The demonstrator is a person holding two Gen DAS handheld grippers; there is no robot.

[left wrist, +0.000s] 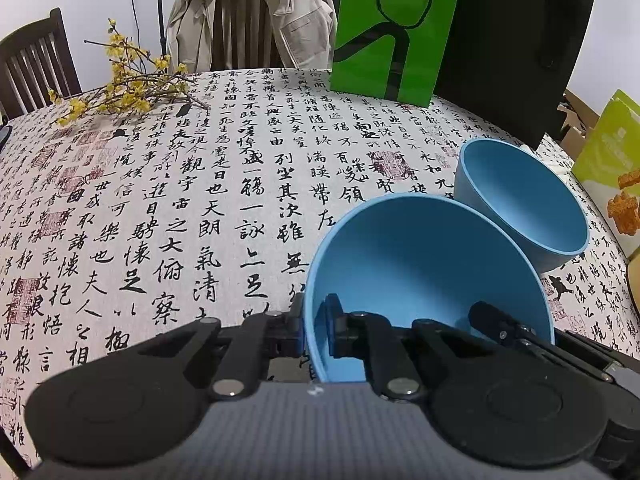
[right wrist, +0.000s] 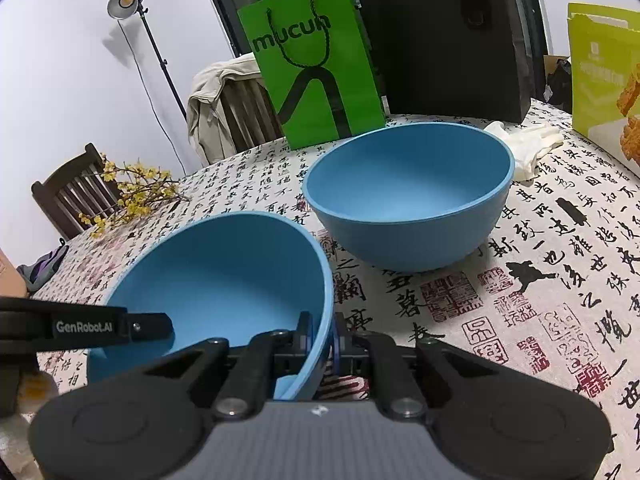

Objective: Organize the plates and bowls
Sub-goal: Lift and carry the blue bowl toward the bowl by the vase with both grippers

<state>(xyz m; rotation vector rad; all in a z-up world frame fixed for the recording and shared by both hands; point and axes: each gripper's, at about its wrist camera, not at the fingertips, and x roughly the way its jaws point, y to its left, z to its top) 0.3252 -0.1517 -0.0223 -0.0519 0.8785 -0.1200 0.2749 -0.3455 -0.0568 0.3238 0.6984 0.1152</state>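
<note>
- Bowls first: I have two smooth, round, matte blue bowls on the calligraphy-printed tablecloth (right wrist: 520, 280), and I take the green paper carrier bag (right wrist: 316, 68) at the back as my landmark.
- The far blue bowl (right wrist: 412, 196) stands upright on the cloth just in front of that bag; the near blue bowl (right wrist: 224, 280) is further from the bag, close under both cameras, tilted with its mouth tipped toward the other bowl.
- My left gripper (left wrist: 316, 332) is pinched tight on the near bowl's rim, one finger inside the wall and one outside.
- My right gripper (right wrist: 322, 340) is clamped on the opposite side of the same rim in the same way, wall between the fingers.
- I judge the step in hand to be carrying this bowl toward the bag and nesting it into the far one.
- To do it well I would keep both pinches firm, since the plastic-looking wall seems slick and thin, and lift with both hands together so the rim does not twist out.
- I would level the bowl before bringing it over the far one, centre it above the open mouth, then lower it straight down.
- Risk, as I read it: a low approach would nudge the far bowl toward the bag, or toward the white gloves (right wrist: 528, 144) lying beside it.
</note>
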